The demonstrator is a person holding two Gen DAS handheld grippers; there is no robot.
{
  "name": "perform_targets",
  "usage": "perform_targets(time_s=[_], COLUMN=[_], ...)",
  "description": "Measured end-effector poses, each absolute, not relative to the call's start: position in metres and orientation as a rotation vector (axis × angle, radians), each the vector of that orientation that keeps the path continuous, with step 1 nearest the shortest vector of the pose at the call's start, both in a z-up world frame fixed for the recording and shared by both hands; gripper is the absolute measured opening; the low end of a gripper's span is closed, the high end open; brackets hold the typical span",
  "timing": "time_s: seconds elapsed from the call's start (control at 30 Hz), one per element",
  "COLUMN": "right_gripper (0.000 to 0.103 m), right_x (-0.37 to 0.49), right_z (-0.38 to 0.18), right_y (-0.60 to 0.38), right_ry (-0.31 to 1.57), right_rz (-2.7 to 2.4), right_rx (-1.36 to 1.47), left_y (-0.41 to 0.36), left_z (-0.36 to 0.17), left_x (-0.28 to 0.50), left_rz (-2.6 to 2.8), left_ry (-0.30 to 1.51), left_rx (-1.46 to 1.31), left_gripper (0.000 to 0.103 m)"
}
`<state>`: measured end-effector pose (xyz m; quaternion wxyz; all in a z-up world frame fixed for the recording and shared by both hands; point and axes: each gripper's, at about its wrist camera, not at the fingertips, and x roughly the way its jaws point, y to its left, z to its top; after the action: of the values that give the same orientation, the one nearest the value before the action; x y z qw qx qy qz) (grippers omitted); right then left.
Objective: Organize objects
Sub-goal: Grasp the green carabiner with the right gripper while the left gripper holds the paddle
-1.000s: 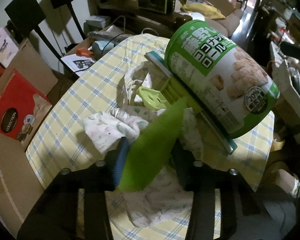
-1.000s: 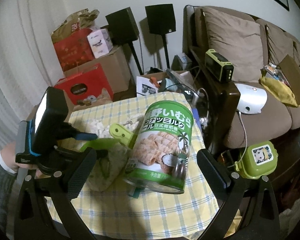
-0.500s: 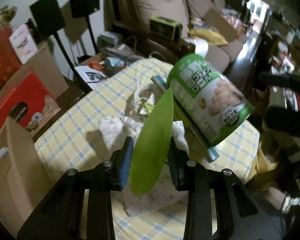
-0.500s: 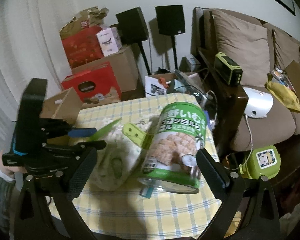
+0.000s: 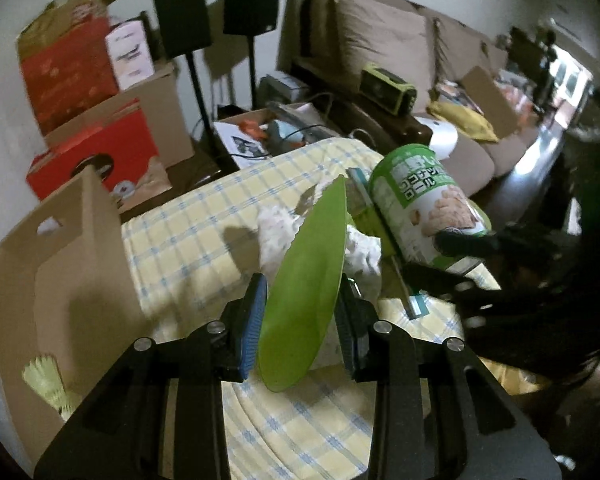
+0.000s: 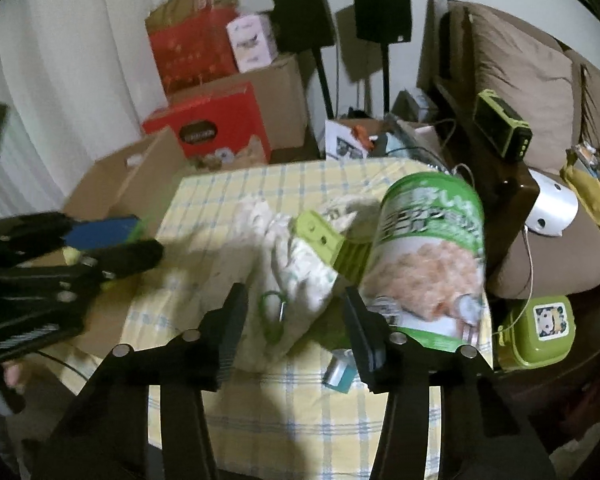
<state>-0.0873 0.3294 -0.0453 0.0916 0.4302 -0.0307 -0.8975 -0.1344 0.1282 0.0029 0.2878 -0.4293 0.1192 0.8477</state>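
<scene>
The cardboard box (image 5: 60,280) is now coming into the left view beside the table (image 5: 204,216): the left gripper (image 5: 300,316), clamping the green plate (image 5: 308,288), is swinging it off the pile toward that box. The right gripper (image 6: 296,320), half-open and empty, is closing in on the cloth bundle (image 6: 300,276).

left wrist: faces sofa, close | right wrist: similar, blurred | shared: green can (image 5: 428,216) (image 6: 428,256)

Left gripper (image 5: 302,316): matte black angular frame, round silver screws behind fingers (image 5: 253,320), blue ribbed pads on inner faces. Right gripper (image 6: 295,332): same black frame, silver screws, black ribbed fingers (image 6: 233,322).
</scene>
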Motion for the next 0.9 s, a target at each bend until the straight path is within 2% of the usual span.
perform_targets(time_s=[0.1, 0.23, 0.33, 0.47, 0.63, 0.83, 0.9], right_gripper=[0.038, 0.036, 0.029, 0.029, 0.029, 0.040, 0.048], right_x=[-0.093, -0.102, -0.109, -0.114, -0.123, -0.128, -0.130], right_z=[-0.058, -0.073, -0.082, -0.092, -0.107, -0.112, -0.112], right_y=[0.318, 0.307, 0.302, 0.292, 0.288, 0.285, 0.283], right_ry=[-0.066, -0.024, 0.012, 0.093, 0.066, 0.074, 0.089], right_rz=[-2.635, -2.620, -2.616, -2.615, -2.595, -2.606, -2.613], right_rx=[1.320, 1.370, 1.411, 1.454, 1.514, 1.526, 1.528], left_y=[0.121, 0.116, 0.116, 0.112, 0.106, 0.102, 0.102], left_z=[0.005, 0.006, 0.005, 0.005, 0.006, 0.004, 0.004], left_x=[-0.130, -0.122, -0.119, -0.116, -0.114, -0.112, -0.111], left_rz=[2.289, 2.303, 2.304, 2.302, 2.301, 2.294, 2.292], left_ry=[0.296, 0.279, 0.279, 0.258, 0.233, 0.232, 0.228], left_rx=[-1.144, -1.134, -1.128, -1.122, -1.116, -1.116, -1.115], left_gripper=[0.031, 0.031, 0.031, 0.031, 0.031, 0.031, 0.031])
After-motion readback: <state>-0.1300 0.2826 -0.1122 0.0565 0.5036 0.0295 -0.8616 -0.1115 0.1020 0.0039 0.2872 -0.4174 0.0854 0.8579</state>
